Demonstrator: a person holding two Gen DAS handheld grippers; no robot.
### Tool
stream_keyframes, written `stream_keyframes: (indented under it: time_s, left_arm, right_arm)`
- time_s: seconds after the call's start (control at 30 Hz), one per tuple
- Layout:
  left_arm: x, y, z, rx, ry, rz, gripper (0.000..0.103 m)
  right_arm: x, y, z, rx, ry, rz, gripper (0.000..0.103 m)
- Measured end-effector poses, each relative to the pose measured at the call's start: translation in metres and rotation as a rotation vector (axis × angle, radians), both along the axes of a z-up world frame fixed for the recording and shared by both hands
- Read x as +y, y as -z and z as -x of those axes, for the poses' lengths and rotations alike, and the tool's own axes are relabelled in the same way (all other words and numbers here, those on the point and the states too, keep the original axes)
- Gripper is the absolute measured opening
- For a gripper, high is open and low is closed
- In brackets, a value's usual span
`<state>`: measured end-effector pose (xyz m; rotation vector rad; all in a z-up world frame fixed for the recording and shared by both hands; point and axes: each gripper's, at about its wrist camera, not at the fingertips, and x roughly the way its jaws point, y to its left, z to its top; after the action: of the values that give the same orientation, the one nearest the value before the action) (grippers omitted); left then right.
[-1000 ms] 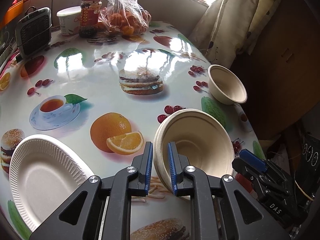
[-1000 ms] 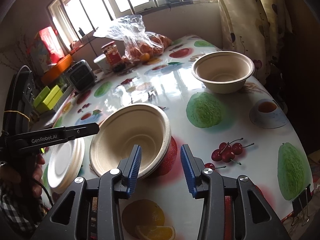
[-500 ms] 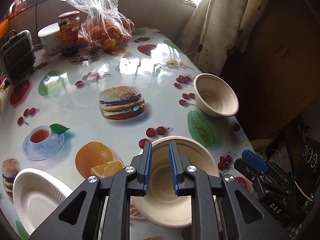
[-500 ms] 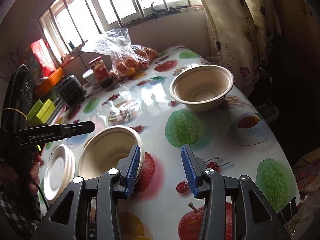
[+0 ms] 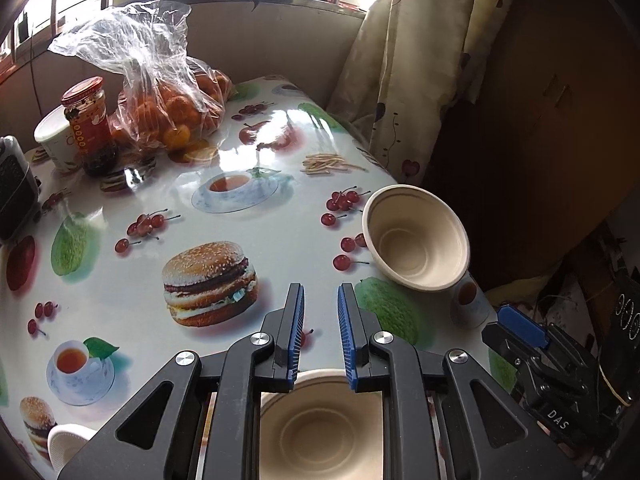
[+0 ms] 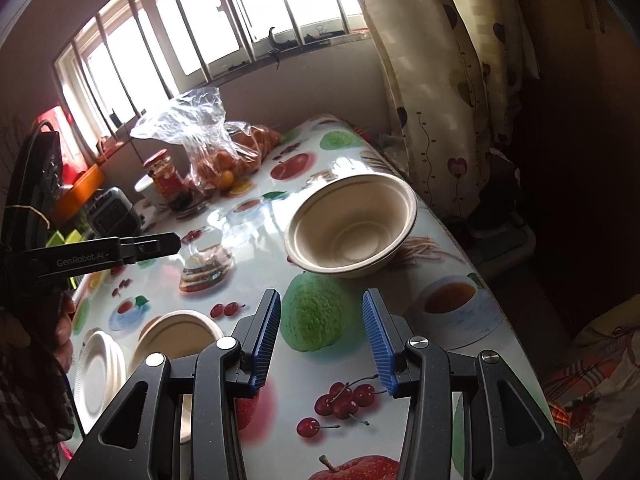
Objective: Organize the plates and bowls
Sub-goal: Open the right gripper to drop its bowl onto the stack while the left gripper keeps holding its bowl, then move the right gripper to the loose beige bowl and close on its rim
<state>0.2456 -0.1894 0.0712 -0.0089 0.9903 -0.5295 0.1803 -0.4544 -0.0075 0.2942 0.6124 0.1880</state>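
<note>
Left gripper (image 5: 320,320): jaws apart with a narrow gap, nothing between the blue pads. I see tablecloth through the gap. Near bowl (image 5: 320,432) sits upright on the table (image 5: 280,240) right under the gripper frame, below and behind the fingertips, not gripped. In the right wrist view the same bowl (image 6: 180,330) is partly hidden behind the right gripper's left finger.

Right gripper (image 6: 320,340): jaws wider apart, empty. Only the printed green fruit shows between the pads. From the left wrist view it (image 5: 520,328) sits off the table's right edge, near the corner.

Far bowl (image 6: 352,226): upright, empty, near the table's right edge on the curtain side, ahead of the right gripper and apart from it. Left wrist view has it (image 5: 416,240) up and to the right of the left fingertips, also apart.

Stack of white ribbed plates (image 6: 100,372): flat on the table, just left of the near bowl; I can't tell whether they touch. In the left wrist view only an edge (image 5: 66,442) shows at lower left.

The left gripper's body (image 6: 100,258) crosses the left side of the right wrist view, with the person's hand (image 6: 60,328) on its handle below.

Back of the table near the window: clear bag of oranges (image 5: 168,92), red-lidded jar (image 5: 90,124) beside it, white tub (image 5: 56,140) touching or just behind the jar, dark mesh-front box (image 5: 14,188) at the left edge. Patterned curtain (image 5: 400,60) hangs at the table's far right corner.
</note>
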Motion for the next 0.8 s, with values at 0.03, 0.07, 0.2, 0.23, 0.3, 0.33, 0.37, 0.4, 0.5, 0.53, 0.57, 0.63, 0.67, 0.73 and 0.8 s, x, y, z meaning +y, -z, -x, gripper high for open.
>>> stream_keyframes:
  time_s: [0.03, 0.07, 0.2, 0.23, 0.3, 0.33, 0.37, 0.4, 0.5, 0.53, 0.57, 0.63, 0.67, 0.73, 0.8]
  left_arm:
    - [-0.003, 0.000, -0.005, 0.001, 0.005, -0.001, 0.018]
    - [-0.007, -0.001, -0.009, -0.001, 0.006, -0.010, 0.018]
    - [-0.022, -0.003, -0.023, -0.015, 0.025, -0.027, 0.018]
    - [-0.026, -0.001, -0.028, -0.011, 0.029, -0.025, 0.018]
    - [-0.033, 0.002, -0.037, -0.001, 0.029, -0.038, 0.018]
    - [-0.037, 0.004, -0.040, 0.005, 0.035, -0.041, 0.018]
    - [-0.040, 0.006, -0.043, 0.010, 0.038, -0.045, 0.018]
    - [-0.043, 0.008, -0.046, 0.016, 0.041, -0.051, 0.018]
    - [-0.049, 0.017, -0.055, 0.045, 0.044, -0.052, 0.018]
    - [-0.052, 0.019, -0.057, 0.052, 0.047, -0.053, 0.018]
    - [-0.054, 0.022, -0.060, 0.058, 0.049, -0.054, 0.018]
    - [-0.059, 0.028, -0.065, 0.067, 0.050, -0.068, 0.018]
    - [-0.061, 0.030, -0.067, 0.071, 0.051, -0.069, 0.018]
    - [-0.065, 0.033, -0.072, 0.071, 0.054, -0.079, 0.018]
    - [-0.069, 0.035, -0.075, 0.071, 0.061, -0.086, 0.018]
  right_arm:
    - [-0.003, 0.000, -0.002, -0.001, 0.007, 0.000, 0.042]
    - [-0.006, 0.000, -0.006, 0.001, 0.016, 0.001, 0.042]
    - [-0.018, 0.001, -0.018, 0.007, 0.046, 0.000, 0.042]
    - [-0.021, 0.002, -0.021, 0.009, 0.052, -0.001, 0.042]
    - [-0.026, 0.003, -0.026, 0.013, 0.060, -0.003, 0.042]
    - [-0.028, 0.004, -0.029, 0.014, 0.064, -0.004, 0.042]
    - [-0.030, 0.005, -0.032, 0.014, 0.067, -0.006, 0.042]
    - [-0.032, 0.006, -0.035, 0.016, 0.069, -0.011, 0.042]
    - [-0.037, 0.010, -0.044, 0.024, 0.075, -0.021, 0.042]
    - [-0.038, 0.011, -0.047, 0.026, 0.077, -0.024, 0.042]
    - [-0.040, 0.012, -0.049, 0.026, 0.079, -0.027, 0.042]
    - [-0.041, 0.014, -0.054, 0.030, 0.081, -0.028, 0.042]
    - [-0.042, 0.015, -0.056, 0.030, 0.080, -0.026, 0.042]
    - [-0.043, 0.016, -0.062, 0.036, 0.077, -0.024, 0.042]
    - [-0.043, 0.017, -0.065, 0.038, 0.072, -0.027, 0.042]
